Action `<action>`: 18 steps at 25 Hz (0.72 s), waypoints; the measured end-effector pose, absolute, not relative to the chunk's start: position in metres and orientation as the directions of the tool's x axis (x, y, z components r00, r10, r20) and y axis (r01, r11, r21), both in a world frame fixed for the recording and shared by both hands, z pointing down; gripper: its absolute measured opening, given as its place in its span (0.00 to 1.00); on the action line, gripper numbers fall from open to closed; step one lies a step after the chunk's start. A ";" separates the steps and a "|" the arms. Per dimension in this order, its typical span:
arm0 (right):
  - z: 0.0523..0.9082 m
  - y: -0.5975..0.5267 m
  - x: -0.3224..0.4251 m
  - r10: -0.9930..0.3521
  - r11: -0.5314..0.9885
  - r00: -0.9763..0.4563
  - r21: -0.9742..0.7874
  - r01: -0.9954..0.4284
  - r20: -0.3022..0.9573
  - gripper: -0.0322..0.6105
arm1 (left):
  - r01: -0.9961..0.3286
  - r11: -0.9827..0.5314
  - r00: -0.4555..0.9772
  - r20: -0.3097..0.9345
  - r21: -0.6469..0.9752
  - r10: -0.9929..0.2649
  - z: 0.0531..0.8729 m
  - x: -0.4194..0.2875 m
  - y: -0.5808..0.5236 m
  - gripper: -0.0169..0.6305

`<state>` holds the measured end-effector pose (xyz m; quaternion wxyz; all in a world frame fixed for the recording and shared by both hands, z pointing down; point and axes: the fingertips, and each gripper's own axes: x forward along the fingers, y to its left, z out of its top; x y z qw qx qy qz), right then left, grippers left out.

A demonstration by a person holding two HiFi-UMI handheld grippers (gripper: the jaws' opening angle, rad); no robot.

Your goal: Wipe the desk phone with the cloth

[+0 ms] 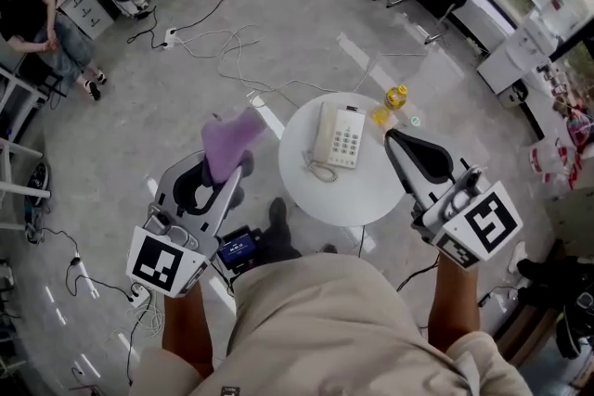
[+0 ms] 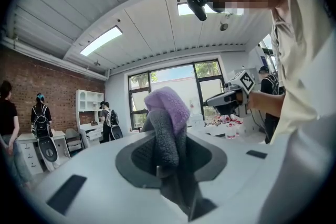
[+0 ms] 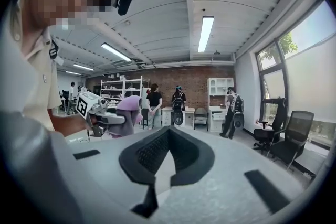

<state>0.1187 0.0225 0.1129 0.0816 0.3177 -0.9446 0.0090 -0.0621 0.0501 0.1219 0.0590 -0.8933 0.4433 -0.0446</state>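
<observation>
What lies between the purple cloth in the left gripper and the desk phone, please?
In the head view, only a narrow gap of grey floor and the bare edge of the round table separate the cloth from the desk phone.

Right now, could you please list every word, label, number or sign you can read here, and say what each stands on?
No text is readable in any view.
Desk phone: keypad print too small to read.
Yellow container on the round table: label too small.
Blue screen by the left claw: blurred.
Marker cubes on the left and right claw: square patterns only, no letters.
</observation>
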 end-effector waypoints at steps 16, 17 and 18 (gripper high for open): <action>0.100 0.076 0.174 -0.604 0.795 -0.784 0.049 -0.604 0.142 0.04 | -0.794 -0.585 0.582 0.069 -0.163 -0.810 0.119 -0.018 0.102 0.18; 0.100 0.079 0.175 -0.603 0.796 -0.785 0.048 -0.603 0.142 0.04 | -0.795 -0.584 0.581 0.070 -0.163 -0.811 0.118 -0.017 0.105 0.18; 0.100 0.081 0.177 -0.602 0.797 -0.785 0.048 -0.603 0.143 0.04 | -0.796 -0.583 0.580 0.070 -0.164 -0.811 0.118 -0.016 0.108 0.18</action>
